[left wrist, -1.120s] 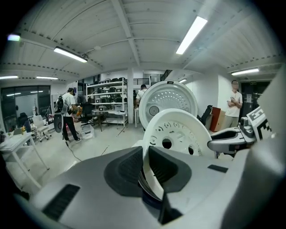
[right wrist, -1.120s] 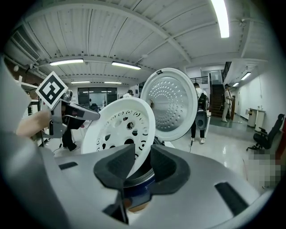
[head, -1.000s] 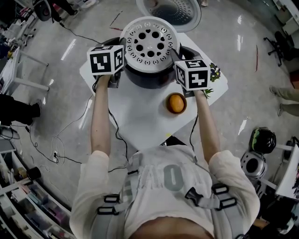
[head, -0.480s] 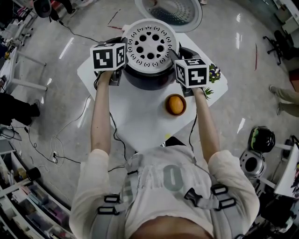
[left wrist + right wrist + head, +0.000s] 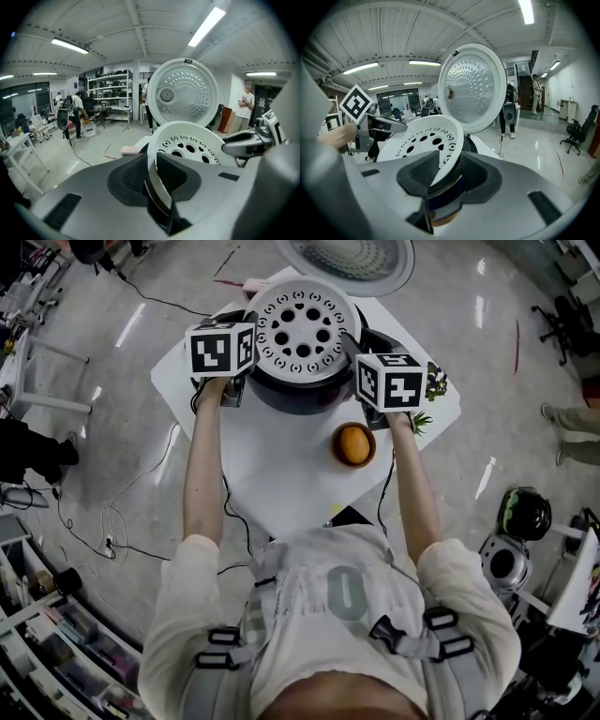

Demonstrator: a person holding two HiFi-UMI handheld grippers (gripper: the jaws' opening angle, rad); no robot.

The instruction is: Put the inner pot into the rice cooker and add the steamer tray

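Lower now, I'm seating the steamer tray (image 5: pixel 302 329) on the rice cooker (image 5: pixel 298 396) — left gripper (image 5: pixel 155 183) pinching its left rim; right gripper (image 5: pixel 440 180) just loosening around the opposite rim.

Steamer tray (image 5: pixel 302 329) is positioned over the rice cooker (image 5: pixel 298 395) on the table (image 5: pixel 272 479), with the lid (image 5: pixel 352 257) raised behind and a fruit (image 5: pixel 353 444) placed front-right.

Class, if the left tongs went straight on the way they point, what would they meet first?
The steamer tray: the left tongs grip its rim, so going on would likely just push it.
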